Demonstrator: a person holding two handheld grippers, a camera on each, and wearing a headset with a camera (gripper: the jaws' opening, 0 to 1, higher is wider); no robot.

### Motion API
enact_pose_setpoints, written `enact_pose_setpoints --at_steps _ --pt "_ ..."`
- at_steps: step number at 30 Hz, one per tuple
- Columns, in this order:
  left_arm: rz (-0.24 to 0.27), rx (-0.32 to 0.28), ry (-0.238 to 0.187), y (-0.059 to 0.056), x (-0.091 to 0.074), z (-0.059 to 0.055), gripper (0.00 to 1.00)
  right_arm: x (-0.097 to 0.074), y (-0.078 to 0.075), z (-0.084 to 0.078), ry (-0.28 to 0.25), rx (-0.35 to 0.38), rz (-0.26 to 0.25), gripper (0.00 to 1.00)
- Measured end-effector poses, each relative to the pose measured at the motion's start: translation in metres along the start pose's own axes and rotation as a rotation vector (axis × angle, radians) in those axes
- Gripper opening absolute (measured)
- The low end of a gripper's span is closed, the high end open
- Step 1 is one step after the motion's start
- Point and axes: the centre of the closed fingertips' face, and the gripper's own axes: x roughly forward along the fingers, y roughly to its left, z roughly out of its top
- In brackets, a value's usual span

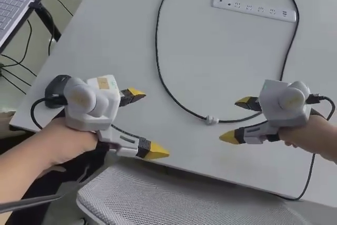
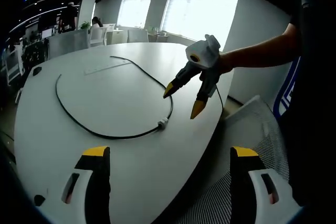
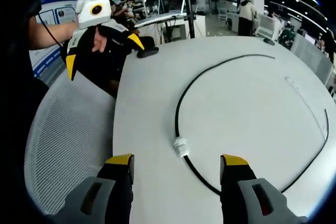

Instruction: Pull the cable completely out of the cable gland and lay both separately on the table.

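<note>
pre-grasp step. left gripper (image 1: 154, 125) and right gripper (image 1: 229, 119) jaws wide open, empty. gland (image 1: 211, 120) sits on cable (image 1: 158, 67) on desk (image 1: 221, 51). next: pinch gland, grip cable beside it.

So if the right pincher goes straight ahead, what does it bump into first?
Probably the small white cable gland on the thin black cable, lying just ahead between the right gripper's open jaws, though the gripper might pass above it.
</note>
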Motion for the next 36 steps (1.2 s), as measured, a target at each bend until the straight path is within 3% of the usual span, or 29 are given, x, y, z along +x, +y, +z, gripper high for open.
enact_pose_setpoints --at_steps 11,21,36 --pt "-0.024 -0.016 -0.008 0.003 0.000 -0.003 0.95 0.023 -0.002 -0.003 0.065 -0.049 0.032 0.59" --pt "-0.031 -0.022 -0.005 0.005 -0.003 -0.009 0.92 0.036 -0.006 -0.012 0.135 -0.106 0.043 0.40" --pt "-0.053 -0.042 -0.002 0.006 -0.003 -0.013 0.90 0.042 -0.006 -0.011 0.159 -0.135 0.068 0.19"
